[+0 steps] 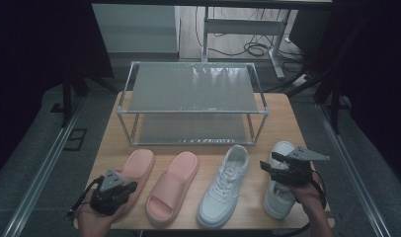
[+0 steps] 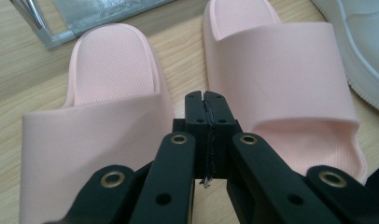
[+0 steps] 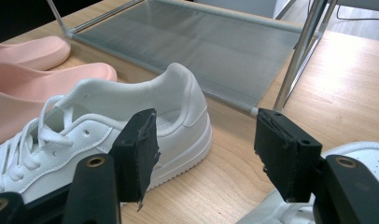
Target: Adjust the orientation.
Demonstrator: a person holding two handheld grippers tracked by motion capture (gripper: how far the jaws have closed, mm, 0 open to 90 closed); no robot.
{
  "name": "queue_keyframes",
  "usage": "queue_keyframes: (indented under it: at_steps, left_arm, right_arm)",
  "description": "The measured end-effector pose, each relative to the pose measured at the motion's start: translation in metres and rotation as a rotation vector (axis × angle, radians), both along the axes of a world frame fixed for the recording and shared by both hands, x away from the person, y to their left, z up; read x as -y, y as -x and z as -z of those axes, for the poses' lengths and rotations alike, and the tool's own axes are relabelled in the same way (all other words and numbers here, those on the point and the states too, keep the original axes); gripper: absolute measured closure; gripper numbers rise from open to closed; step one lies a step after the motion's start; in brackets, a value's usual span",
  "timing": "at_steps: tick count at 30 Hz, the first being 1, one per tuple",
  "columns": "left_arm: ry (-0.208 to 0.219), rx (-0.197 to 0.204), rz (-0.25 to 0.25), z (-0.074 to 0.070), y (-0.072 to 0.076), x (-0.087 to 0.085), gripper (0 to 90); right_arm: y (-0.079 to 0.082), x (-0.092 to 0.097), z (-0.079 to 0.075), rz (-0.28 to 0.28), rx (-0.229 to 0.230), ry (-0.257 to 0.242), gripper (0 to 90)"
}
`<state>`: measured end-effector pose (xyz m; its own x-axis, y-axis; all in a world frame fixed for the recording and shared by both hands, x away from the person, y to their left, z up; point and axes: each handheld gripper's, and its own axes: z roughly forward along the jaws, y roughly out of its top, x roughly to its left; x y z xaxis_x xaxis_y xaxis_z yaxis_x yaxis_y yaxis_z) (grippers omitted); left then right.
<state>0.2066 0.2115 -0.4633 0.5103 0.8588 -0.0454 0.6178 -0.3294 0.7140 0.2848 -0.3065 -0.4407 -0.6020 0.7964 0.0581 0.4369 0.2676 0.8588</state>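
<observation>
Two pink slides and two white sneakers lie in a row on a wooden table (image 1: 282,123). My left gripper (image 1: 131,187) hovers over the left slide (image 1: 139,165), jaws shut and holding nothing. In its own view the left gripper (image 2: 207,96) points at the gap between the left slide (image 2: 99,116) and the right slide (image 2: 281,60). My right gripper (image 1: 268,162) is open above the right sneaker (image 1: 280,197). Seen from the right gripper (image 3: 208,140), the left sneaker's heel (image 3: 178,98) lies beyond its spread pads (image 3: 141,144), and the right sneaker (image 3: 365,154) sits under the right jaw.
A two-tier metal rack (image 1: 191,86) with mesh shelves stands at the back of the table, both shelves bare. Its lower shelf (image 3: 201,42) is just beyond the sneakers. Bare wood lies to the right of the rack. Floor, table legs and cables lie behind.
</observation>
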Motion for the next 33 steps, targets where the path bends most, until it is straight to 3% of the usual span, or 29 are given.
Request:
queue_keyframes:
  at_steps: [11,19,28,33]
  left_arm:
    - [-0.05,-0.085,0.025,0.016,0.004,0.0,90.0]
    - [-0.084,-0.132,0.015,0.031,0.001,0.003,90.0]
    - [-0.094,-0.144,-0.009,0.033,0.003,-0.005,90.0]
    - [-0.105,-0.154,-0.041,0.032,0.006,-0.018,90.0]
  right_arm:
    - [-0.001,0.0,0.001,0.005,-0.007,0.004,39.8]
    - [-0.001,0.0,0.001,0.005,-0.006,0.005,39.9]
    - [-0.001,0.0,0.001,0.009,-0.006,0.006,39.9]
    - [0.0,0.0,0.001,0.011,-0.003,0.007,39.9]
